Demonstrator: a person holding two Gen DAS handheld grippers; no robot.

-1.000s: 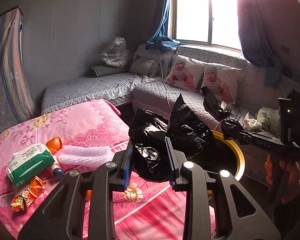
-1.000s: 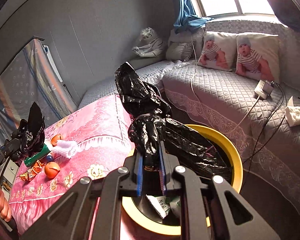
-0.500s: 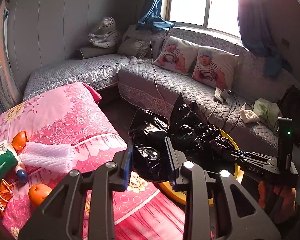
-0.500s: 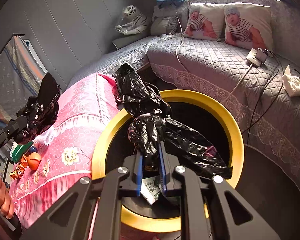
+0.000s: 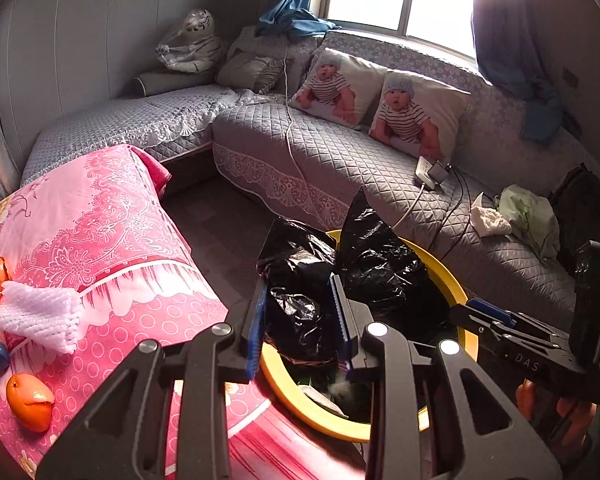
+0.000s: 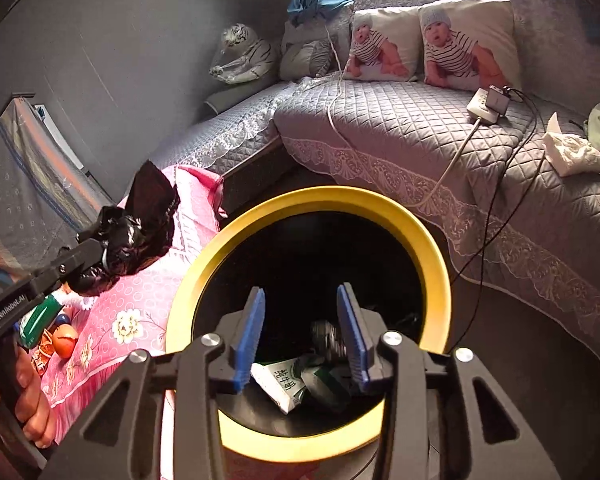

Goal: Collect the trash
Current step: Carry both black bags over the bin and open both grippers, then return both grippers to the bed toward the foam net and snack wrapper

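Black trash bag point(image 5: 300, 304) clamped in left claw point(image 5: 298, 320), raised beside yellow-rimmed bin point(image 6: 428, 256); right claw point(image 6: 300, 332) spread wide, holding nothing, above bin opening; milk carton point(image 6: 284, 384) inside bin; orange peel point(image 5: 30, 402) on pink bench cover point(image 5: 112, 216)

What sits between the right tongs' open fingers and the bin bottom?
Right wrist view: nothing held between the right tongs; below them, inside the yellow bin, lies a milk carton.
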